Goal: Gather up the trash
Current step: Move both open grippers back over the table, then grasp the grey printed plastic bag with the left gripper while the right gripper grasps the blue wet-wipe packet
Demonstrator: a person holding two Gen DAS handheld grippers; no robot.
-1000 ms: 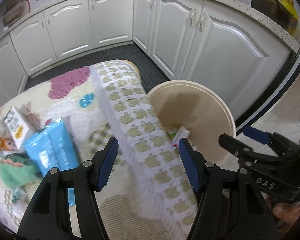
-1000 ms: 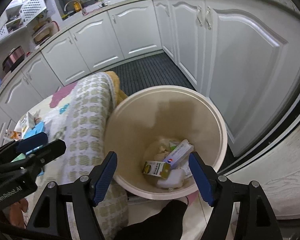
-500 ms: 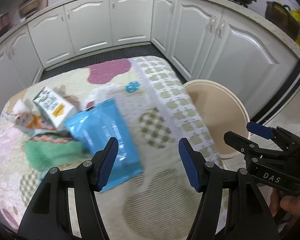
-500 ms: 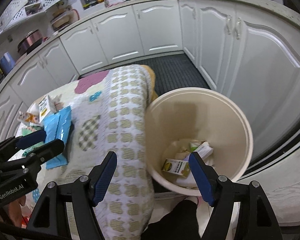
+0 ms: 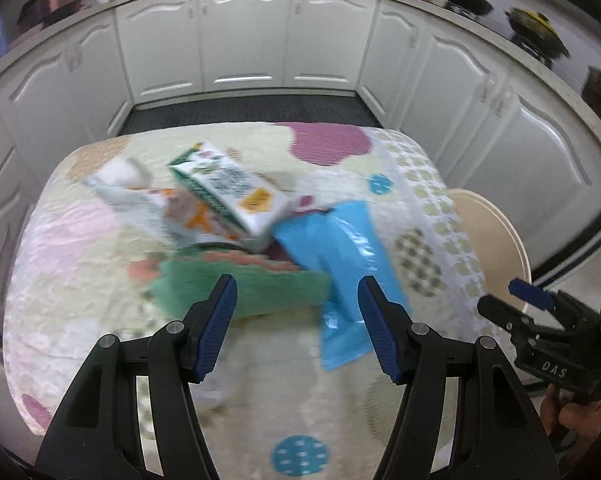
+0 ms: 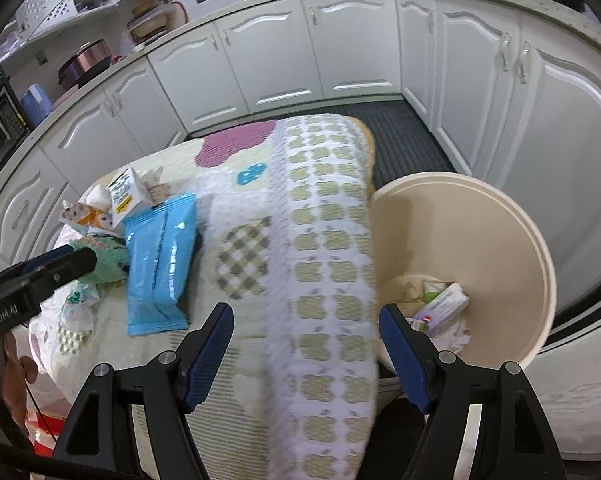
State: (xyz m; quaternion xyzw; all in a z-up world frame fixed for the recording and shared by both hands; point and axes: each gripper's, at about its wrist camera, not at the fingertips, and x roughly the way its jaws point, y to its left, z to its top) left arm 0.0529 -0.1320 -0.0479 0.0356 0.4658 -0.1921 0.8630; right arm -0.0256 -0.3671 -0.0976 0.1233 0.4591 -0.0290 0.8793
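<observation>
Trash lies on a table covered by a patterned cloth (image 5: 300,400): a blue plastic pack (image 5: 340,264) (image 6: 160,264), a green cloth-like item (image 5: 240,288) (image 6: 108,260), a white and green carton (image 5: 228,188) (image 6: 126,194) and crumpled wrappers (image 5: 148,200). My left gripper (image 5: 296,324) hovers open above the green item and the blue pack, holding nothing. My right gripper (image 6: 306,352) is open and empty over the cloth's hanging edge, beside a beige bin (image 6: 500,216) with several pieces of trash (image 6: 440,304) inside.
White kitchen cabinets (image 5: 244,40) curve around the back and right. A dark floor mat (image 6: 400,136) lies between table and cabinets. The bin (image 5: 496,232) stands just right of the table. A hand (image 5: 576,436) holds the right gripper.
Both views swung left from the bin toward the table. The trash pile now sits under the left gripper, and the bin has slid to the right. Jaws kept their width.
</observation>
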